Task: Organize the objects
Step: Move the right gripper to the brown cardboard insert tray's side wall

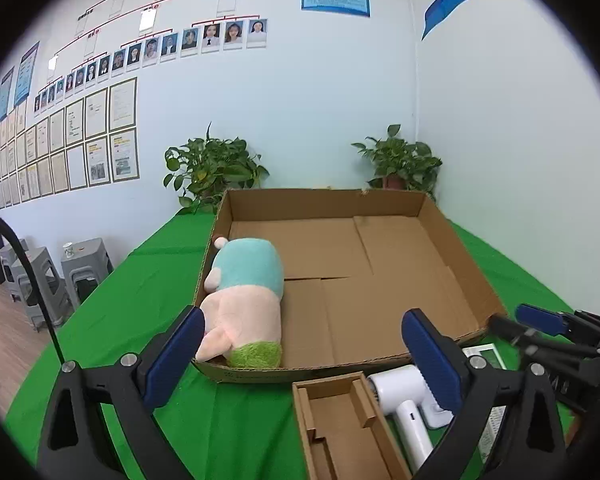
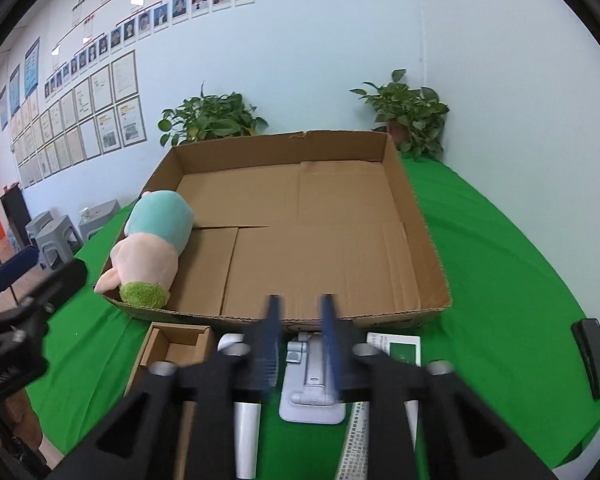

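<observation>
On the green counter [image 1: 140, 320], a plush toy [image 1: 244, 304] lies against the left wall of the shallow cardboard tray [image 1: 452, 240]. Nearer, left to right: a small open carton [image 1: 340, 420], a white hair dryer [image 1: 404, 404] cut off below, and, only in the right view, a grey folding stand [image 2: 312, 384] between the narrowed jaws of the right gripper [image 2: 300, 344], contact unclear. Left gripper [image 1: 304, 356] jaws spread wide, holding nothing.

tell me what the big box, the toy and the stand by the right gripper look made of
Big box: corrugated cardboard, matte brown; fluting shows along its cut rim.
Toy: soft plush fabric, fuzzy nap, with a shaggier green end.
Stand: probably moulded plastic, smooth pale grey-blue with a slight sheen; painted metal can't be ruled out. The right gripper is blurred over it.
</observation>
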`<state>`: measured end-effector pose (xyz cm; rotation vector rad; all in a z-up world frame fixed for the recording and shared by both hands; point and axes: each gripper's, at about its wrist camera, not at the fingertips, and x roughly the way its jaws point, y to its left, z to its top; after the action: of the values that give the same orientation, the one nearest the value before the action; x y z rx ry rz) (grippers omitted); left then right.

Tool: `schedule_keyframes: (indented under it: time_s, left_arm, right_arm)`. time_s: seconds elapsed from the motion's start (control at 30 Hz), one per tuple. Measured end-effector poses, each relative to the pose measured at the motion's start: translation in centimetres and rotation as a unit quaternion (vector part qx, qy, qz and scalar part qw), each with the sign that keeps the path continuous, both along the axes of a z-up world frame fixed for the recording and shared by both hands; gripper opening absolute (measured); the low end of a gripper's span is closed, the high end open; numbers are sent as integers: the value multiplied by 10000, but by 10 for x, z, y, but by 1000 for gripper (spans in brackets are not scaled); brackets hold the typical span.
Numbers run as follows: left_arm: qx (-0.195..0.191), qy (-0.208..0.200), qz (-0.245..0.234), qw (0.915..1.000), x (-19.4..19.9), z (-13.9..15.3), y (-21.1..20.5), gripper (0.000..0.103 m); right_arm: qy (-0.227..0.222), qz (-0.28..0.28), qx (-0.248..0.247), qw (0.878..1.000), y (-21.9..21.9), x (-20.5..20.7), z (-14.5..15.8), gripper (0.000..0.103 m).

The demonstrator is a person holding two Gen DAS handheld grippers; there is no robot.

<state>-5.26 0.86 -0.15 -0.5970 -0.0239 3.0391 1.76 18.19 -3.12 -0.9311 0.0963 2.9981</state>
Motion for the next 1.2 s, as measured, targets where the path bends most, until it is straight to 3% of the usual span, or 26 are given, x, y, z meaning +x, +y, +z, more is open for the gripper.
schedule_keyframes:
  time_s: [0.03, 0.23, 0.5, 0.97, 1.2]
  left_arm:
    - [-10, -16, -38, 10000, 1, 1, 1, 100]
    - [48, -58, -70, 9999, 3, 1, -2, 100]
    - [248, -355, -120, 9990, 8, -5, -18, 100]
    - [220, -489, -178, 9984, 22, -11, -14, 100]
    - [197, -640, -129, 9977, 13, -17, -15, 100]
  right_arm:
    - [35, 18, -66, 10000, 2, 2, 0, 91]
    - [143, 73, -66, 9998, 5, 18, 2, 102]
    - [182, 397, -151, 9989, 5, 24, 6, 103]
    - [96, 710, -42, 9974, 9, 20, 0, 102]
    - [286, 857, -143, 9958, 22, 19, -5, 100]
